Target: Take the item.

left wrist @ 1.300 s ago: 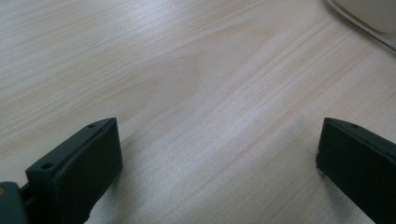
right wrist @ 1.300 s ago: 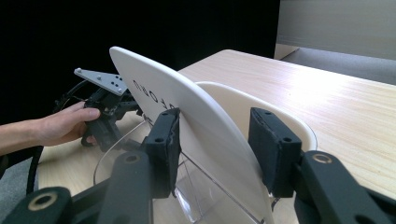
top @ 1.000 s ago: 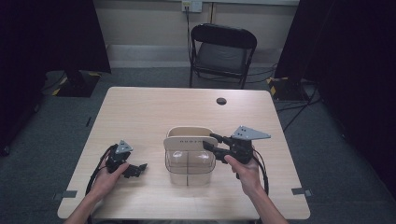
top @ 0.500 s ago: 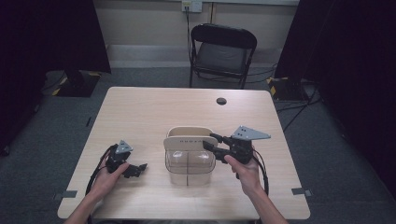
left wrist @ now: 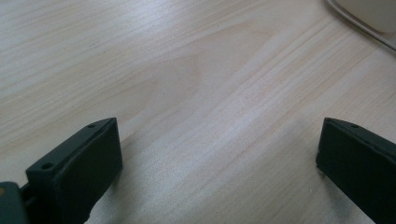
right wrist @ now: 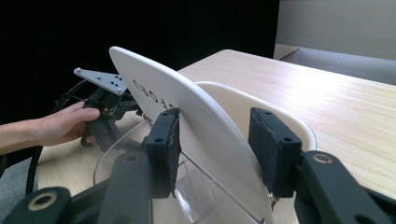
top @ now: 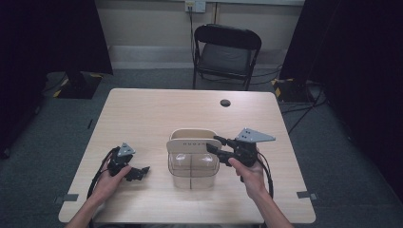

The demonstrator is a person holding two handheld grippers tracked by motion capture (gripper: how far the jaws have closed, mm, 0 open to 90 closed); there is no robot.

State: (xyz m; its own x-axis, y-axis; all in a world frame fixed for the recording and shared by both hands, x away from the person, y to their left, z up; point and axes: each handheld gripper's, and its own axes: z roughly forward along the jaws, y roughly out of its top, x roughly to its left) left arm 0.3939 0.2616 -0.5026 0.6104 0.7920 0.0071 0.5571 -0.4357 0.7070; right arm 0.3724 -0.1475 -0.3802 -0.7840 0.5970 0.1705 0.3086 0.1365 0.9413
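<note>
A clear tub [top: 192,166] with a cream rim and an upright white panel [top: 190,142] stands at the middle of the wooden table [top: 152,118]. My right gripper [top: 214,144] reaches in from the right and straddles the panel's right end. In the right gripper view the white panel [right wrist: 154,88] runs slantwise between the pads [right wrist: 168,135], which touch it, so the right gripper [right wrist: 215,140] is shut on it. My left gripper [top: 135,173] rests low on the table left of the tub, open. Bare wood lies between the left gripper's [left wrist: 219,172] wide jaws.
A small black round disc [top: 225,102] lies on the table's far right part. A black folding chair [top: 225,52] stands behind the table. Cables trail from both grippers toward the near edge. The tub's corner [left wrist: 369,14] shows in the left gripper view.
</note>
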